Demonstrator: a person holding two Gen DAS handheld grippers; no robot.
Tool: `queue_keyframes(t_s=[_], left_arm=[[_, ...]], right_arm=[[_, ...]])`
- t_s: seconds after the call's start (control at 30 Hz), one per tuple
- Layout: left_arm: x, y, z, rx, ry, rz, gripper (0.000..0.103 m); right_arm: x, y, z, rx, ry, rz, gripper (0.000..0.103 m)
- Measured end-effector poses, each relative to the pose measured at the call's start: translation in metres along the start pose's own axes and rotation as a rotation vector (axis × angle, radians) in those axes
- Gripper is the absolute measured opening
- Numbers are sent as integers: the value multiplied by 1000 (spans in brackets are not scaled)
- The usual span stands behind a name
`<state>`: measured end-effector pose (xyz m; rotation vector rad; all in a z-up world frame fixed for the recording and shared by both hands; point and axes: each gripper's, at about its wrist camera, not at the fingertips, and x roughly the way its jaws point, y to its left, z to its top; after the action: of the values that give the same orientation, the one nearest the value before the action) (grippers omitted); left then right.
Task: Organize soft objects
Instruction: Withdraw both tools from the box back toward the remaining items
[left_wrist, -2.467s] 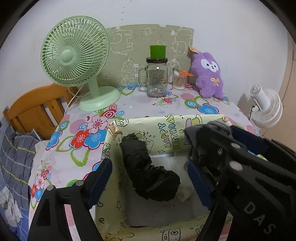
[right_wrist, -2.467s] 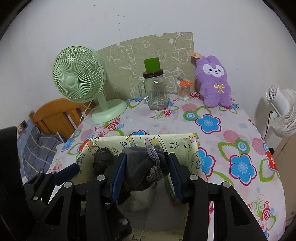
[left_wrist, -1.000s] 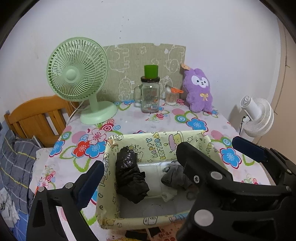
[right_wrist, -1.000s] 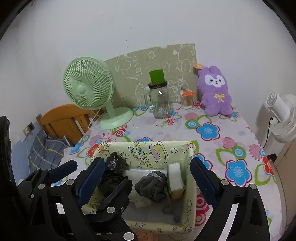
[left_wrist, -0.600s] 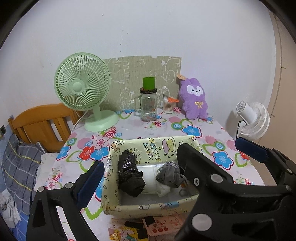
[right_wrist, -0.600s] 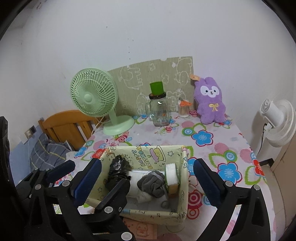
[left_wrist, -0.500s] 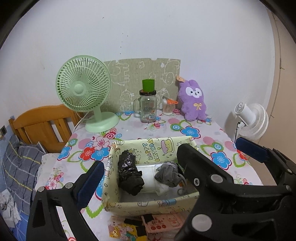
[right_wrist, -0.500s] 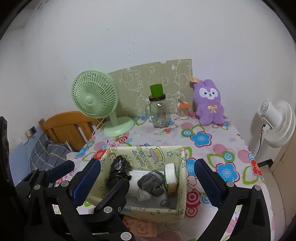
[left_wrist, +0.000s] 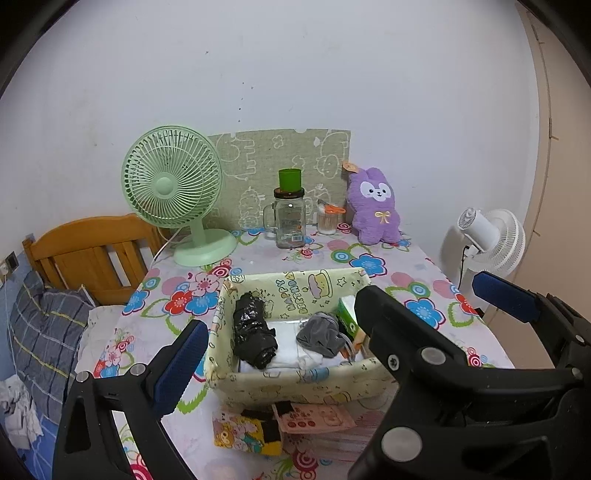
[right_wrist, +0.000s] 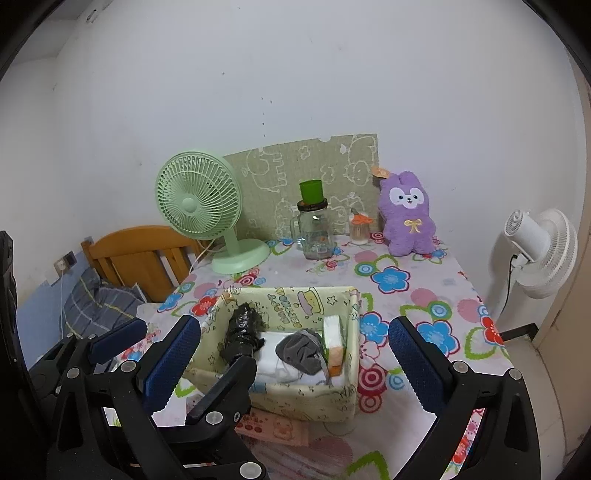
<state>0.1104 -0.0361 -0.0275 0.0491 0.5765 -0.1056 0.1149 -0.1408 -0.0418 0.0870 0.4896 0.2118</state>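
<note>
A yellow cartoon-print fabric basket (left_wrist: 295, 291) (right_wrist: 291, 299) stands on the flowered table. Inside lie a black crumpled roll (left_wrist: 253, 332) (right_wrist: 240, 332) on the left and a grey cloth bundle (left_wrist: 319, 336) (right_wrist: 299, 350) on folded white cloth (left_wrist: 284, 339), with a sponge (right_wrist: 332, 343) upright against the right wall. A purple plush rabbit (left_wrist: 375, 206) (right_wrist: 406, 214) sits at the back right. My left gripper (left_wrist: 295, 328) is open and empty, held back from the basket; its right finger is hidden behind the right gripper. My right gripper (right_wrist: 294, 326) is wide open and empty, also short of the basket.
A green desk fan (left_wrist: 171, 188), a glass jar with a green cup (left_wrist: 290, 218) and a small toothpick holder (left_wrist: 327, 221) line the back. Flat packets (left_wrist: 314, 417) lie before the basket. A wooden frame (left_wrist: 92, 251) stands left; a white fan (left_wrist: 491, 236) stands right of the table.
The right gripper, earlier shut on the grey cloth over the basket, has let it go inside. Both grippers have since pulled back and upward, so the basket looks smaller.
</note>
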Motion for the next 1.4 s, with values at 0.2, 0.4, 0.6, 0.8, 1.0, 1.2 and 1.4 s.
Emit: queue_keyframes(t_s=[0.2, 0.4, 0.6, 0.8, 1.0, 1.2, 1.4], left_arm=[[-9, -5, -8, -13, -2, -9, 100], [-15, -8, -20, -11, 2, -2, 101], [-17, -8, -35, -32, 11, -3, 101], [-18, -10, -53, -56, 23, 1, 101], [-15, -12, -72, -55, 27, -9, 101], [-9, -13, -89, -50, 51, -12, 101], [-3, -16, -106, -36, 77, -11, 101]], right_arm=[[-14, -1, -6, -9, -15, -25, 103], [-21, -2, -17, -15, -7, -27, 103], [-25, -1, -32, -29, -3, -33, 103], [-26, -1, -49, -28, 12, -28, 103], [-28, -2, -69, -43, 7, -44, 103], [-24, -5, -87, -35, 34, -54, 103], [-19, -6, -104, -38, 59, -72, 103]])
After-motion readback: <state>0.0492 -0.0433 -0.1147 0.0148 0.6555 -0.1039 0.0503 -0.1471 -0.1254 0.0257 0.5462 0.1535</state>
